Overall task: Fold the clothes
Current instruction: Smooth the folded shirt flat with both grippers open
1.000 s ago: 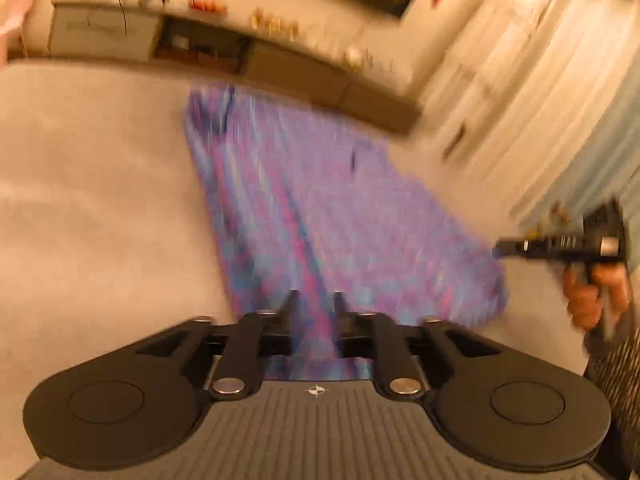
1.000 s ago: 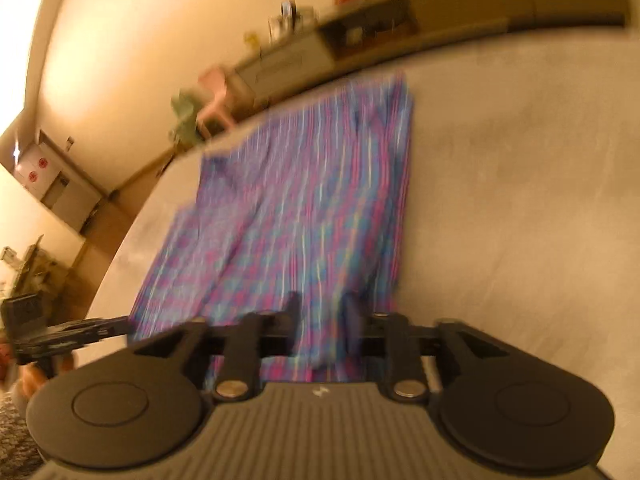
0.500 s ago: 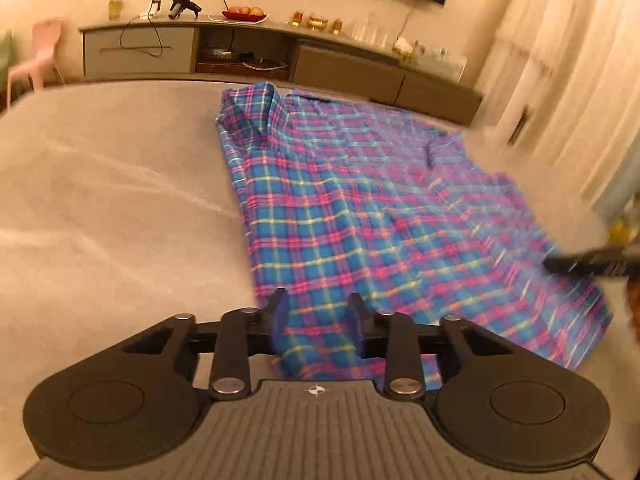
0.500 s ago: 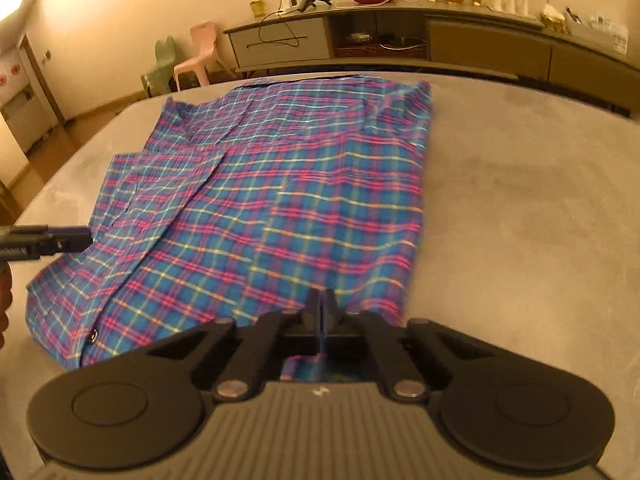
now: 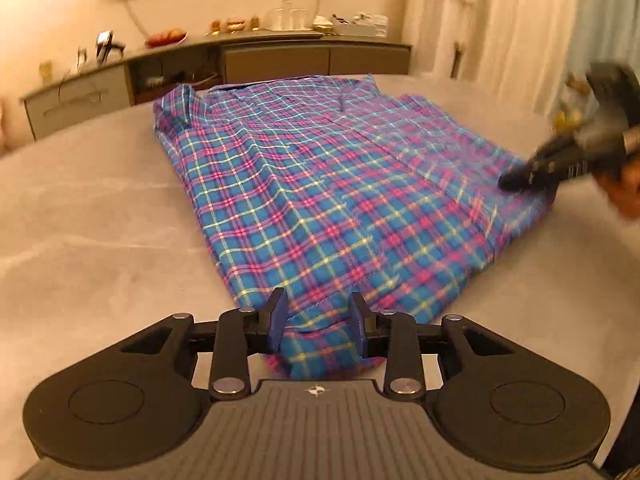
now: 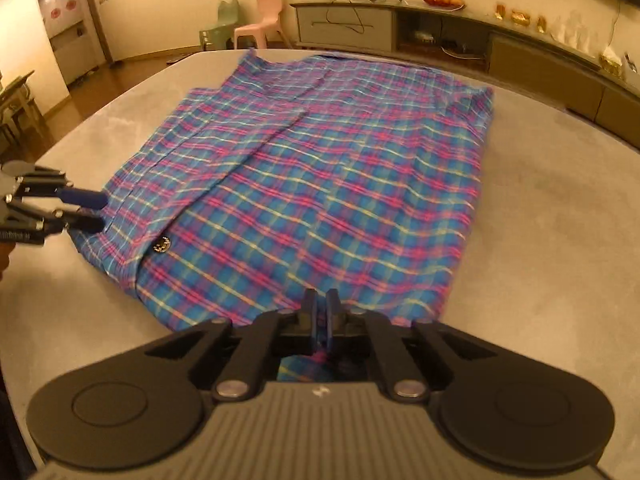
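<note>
- Left wrist view: plaid shirt (image 5: 320,200) lying spread on the grey desk (image 5: 88,240), partly folded, collar at the far end, hem at the near edge.
- Left gripper (image 5: 318,322) spread apart, hem cloth lying loose between the fingers (image 5: 276,316); no pinch on the fabric visible.
- Right wrist view: right gripper (image 6: 320,312) pressed together on the near hem of the shirt, a tuck of plaid visible just behind the closed fingers.
- Same view, left edge: left gripper seen from the side, fingers parted, tips at the shirt's corner; contact with the cloth not certain.
- Left wrist view, right edge: right gripper (image 5: 532,172) blurred, low against the shirt's edge.
- Folded panel with a dark button (image 6: 163,245) lying on the shirt's left half, edge slightly uneven.

Risks, as judgement:
- One-sided lift likely: only the right gripper holding, so raising now would drag the hem askew and twist the fold line.
- Left side apt to slip: fingers wide, cloth merely resting between them; closing too shallow would catch a single layer and leave the one beneath on the desk.
- Loose folded panel liable to slide open if the hem is pulled up fast.
- Hem bunched near both grippers; carrying it forward unsmoothed would set a creased, crooked fold.
- Shirt's near corners close to the desk edge; a backward tug could pull fabric off.
</note>
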